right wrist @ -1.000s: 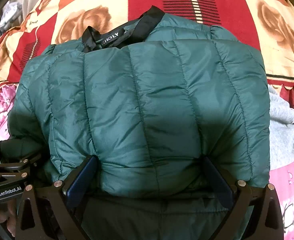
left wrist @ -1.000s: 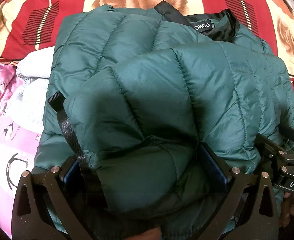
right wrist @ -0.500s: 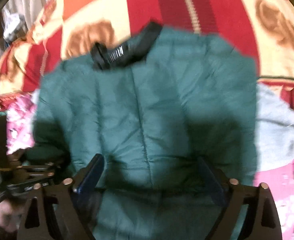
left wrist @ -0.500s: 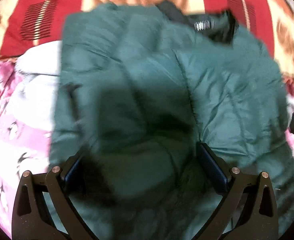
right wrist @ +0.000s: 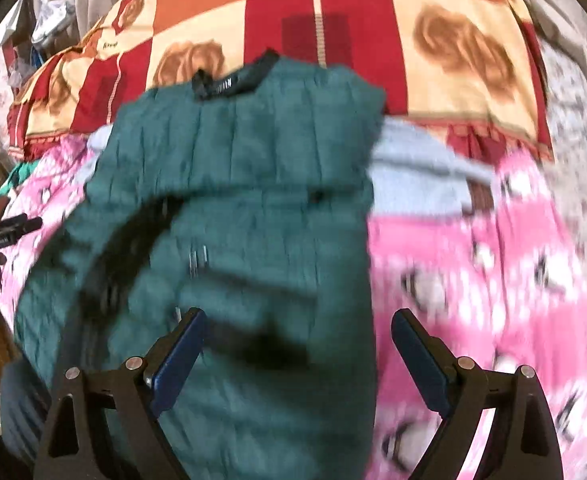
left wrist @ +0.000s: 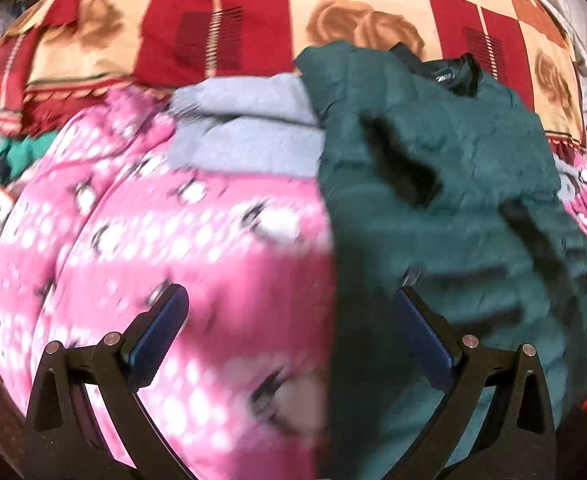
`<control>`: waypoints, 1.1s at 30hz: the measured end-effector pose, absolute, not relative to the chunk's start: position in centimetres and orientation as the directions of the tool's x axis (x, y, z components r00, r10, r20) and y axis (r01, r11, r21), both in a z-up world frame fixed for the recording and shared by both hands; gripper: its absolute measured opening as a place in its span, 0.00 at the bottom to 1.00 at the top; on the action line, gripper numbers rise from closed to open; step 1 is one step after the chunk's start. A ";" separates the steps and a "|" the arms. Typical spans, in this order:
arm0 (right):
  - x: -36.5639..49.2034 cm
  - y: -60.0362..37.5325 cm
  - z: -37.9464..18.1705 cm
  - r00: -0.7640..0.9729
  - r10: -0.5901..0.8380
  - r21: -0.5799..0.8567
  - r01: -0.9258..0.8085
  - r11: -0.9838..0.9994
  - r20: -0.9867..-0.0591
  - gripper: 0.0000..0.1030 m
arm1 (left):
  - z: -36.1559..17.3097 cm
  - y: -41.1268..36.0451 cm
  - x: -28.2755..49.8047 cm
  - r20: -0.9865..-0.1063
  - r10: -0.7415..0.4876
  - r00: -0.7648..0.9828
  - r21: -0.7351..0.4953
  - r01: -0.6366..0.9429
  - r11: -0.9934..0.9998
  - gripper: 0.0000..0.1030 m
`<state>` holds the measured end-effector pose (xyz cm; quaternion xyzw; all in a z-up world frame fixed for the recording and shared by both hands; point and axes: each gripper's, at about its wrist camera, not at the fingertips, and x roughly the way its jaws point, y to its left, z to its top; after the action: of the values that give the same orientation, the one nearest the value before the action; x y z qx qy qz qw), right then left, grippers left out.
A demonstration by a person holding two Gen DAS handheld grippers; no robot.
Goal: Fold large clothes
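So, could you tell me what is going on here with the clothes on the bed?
A person is folding a green puffer jacket with two handheld grippers. The jacket lies folded on a pink penguin-print blanket, partly over a grey garment. The left gripper and right gripper are both open and hold nothing. The pictures are blurred.

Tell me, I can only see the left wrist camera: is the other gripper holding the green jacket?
Observer: No. The right gripper is open and empty, above the jacket's right edge.
Operator: What's under its other finger?
Observer: The pink blanket, not the jacket.
Operator: Can you see my gripper from there?
Observer: Yes, the left gripper shows small at the right camera's far left edge, off the jacket.
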<state>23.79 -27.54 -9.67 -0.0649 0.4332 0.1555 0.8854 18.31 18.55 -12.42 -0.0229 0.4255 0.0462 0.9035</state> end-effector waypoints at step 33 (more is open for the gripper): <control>17.9 -35.1 -16.7 0.581 0.406 0.344 -0.220 0.913 -0.705 0.98 | -17.3 16.0 12.4 -0.756 -0.287 0.589 -0.334 0.029 0.942 1.00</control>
<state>17.89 -35.14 -16.68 0.1102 0.4218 0.1776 0.8823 12.39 16.01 -17.33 -0.1447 0.4446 -0.0898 0.8794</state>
